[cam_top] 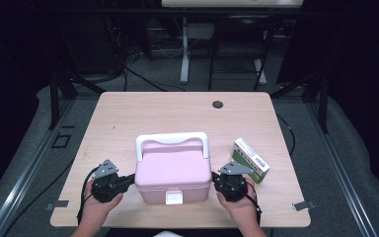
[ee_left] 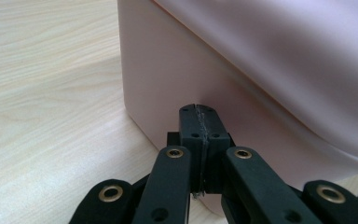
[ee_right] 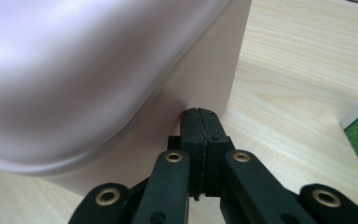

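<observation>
Counted on the table [cam_top: 128, 111]: one pink box [cam_top: 173, 173], one green-and-white carton [cam_top: 250, 160], one dark round grommet [cam_top: 218, 104]. Counted on the box: one white handle [cam_top: 172, 140], lying flat over the lid toward the far edge; one white latch [cam_top: 173, 197] at the middle of the near wall. Counted in use: two grippers, two hands.

Found the box near the table's near edge, about midway across. Noted the carton just right of the box, angled, apart from it. Noted the grommet well beyond the box, near the far edge.

Found the left gripper [cam_top: 128, 181] at the box's left wall, low down, pointing right toward it. Seen in the left gripper view [ee_left: 199, 122] with both jaws pressed flat together, nothing between them, tips right at the pink wall; contact could not be confirmed. Held by the left hand [cam_top: 98, 205], forearm entering from the near edge.

Found the right gripper [cam_top: 215, 181] at the box's right wall, low down, pointing left, mirroring the other. Seen in the right gripper view [ee_right: 199, 126] with jaws likewise fully closed on nothing, tips against or just short of the wall near its corner. Held by the right hand [cam_top: 241, 207], between box and carton.

Observed a grey three-cornered plate atop each gripper and a cable trailing from each.
</observation>
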A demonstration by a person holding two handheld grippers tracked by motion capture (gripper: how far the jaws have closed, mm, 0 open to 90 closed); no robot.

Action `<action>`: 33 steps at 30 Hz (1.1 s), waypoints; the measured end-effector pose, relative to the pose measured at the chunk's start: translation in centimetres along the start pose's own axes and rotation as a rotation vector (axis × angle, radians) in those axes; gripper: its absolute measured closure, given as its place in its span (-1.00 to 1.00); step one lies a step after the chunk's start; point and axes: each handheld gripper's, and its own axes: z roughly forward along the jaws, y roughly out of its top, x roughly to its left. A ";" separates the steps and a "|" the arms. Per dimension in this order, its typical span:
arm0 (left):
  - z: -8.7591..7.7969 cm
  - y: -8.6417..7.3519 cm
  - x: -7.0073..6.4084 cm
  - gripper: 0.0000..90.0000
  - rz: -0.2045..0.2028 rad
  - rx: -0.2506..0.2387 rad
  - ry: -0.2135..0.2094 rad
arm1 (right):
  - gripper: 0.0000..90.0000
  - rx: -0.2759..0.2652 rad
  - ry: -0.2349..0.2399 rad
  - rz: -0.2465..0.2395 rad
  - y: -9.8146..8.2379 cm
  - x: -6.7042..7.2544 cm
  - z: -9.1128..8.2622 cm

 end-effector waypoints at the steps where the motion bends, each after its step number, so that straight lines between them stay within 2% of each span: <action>1: 0.0 0.0 -0.1 1.00 -0.001 -0.001 0.001 | 1.00 0.001 -0.001 -0.004 -0.1 0.1 -0.1; 5: -0.2 -0.2 -0.1 1.00 -0.001 -0.003 0.001 | 1.00 0.001 -0.003 -0.014 -0.3 0.4 -0.4; 8: -0.2 -0.1 0.0 1.00 0.019 0.004 -0.003 | 1.00 -0.001 0.001 -0.015 -0.3 0.2 -0.4; 10: -0.3 -0.1 0.2 1.00 0.007 0.007 -0.012 | 0.99 -0.012 0.008 -0.008 -0.3 0.1 -0.5; 14: -0.3 -0.1 0.4 0.98 0.003 0.005 -0.025 | 0.83 -0.024 0.012 -0.020 -0.4 -0.4 -0.4; 15: -0.3 0.0 0.5 0.95 0.003 0.001 -0.026 | 0.82 -0.031 0.023 -0.005 -0.4 -0.6 -0.5; 18: -0.5 0.1 0.6 0.87 -0.004 -0.001 -0.025 | 0.73 -0.047 0.019 -0.014 -0.3 -0.7 -0.7; 25: -1.6 0.5 1.5 0.71 -0.024 -0.045 -0.003 | 0.50 -0.068 0.025 -0.012 0.0 -1.4 -1.2; 27: -2.1 0.8 1.6 0.56 -0.039 -0.059 -0.011 | 0.42 -0.078 0.031 0.008 0.2 -1.7 -1.6; 32: -2.5 1.4 1.4 0.40 -0.036 -0.066 -0.024 | 0.35 -0.079 0.047 0.001 0.9 -1.8 -2.3; 33: -2.6 1.7 1.4 0.37 -0.048 -0.064 -0.041 | 0.33 -0.070 0.052 0.004 1.1 -1.8 -2.5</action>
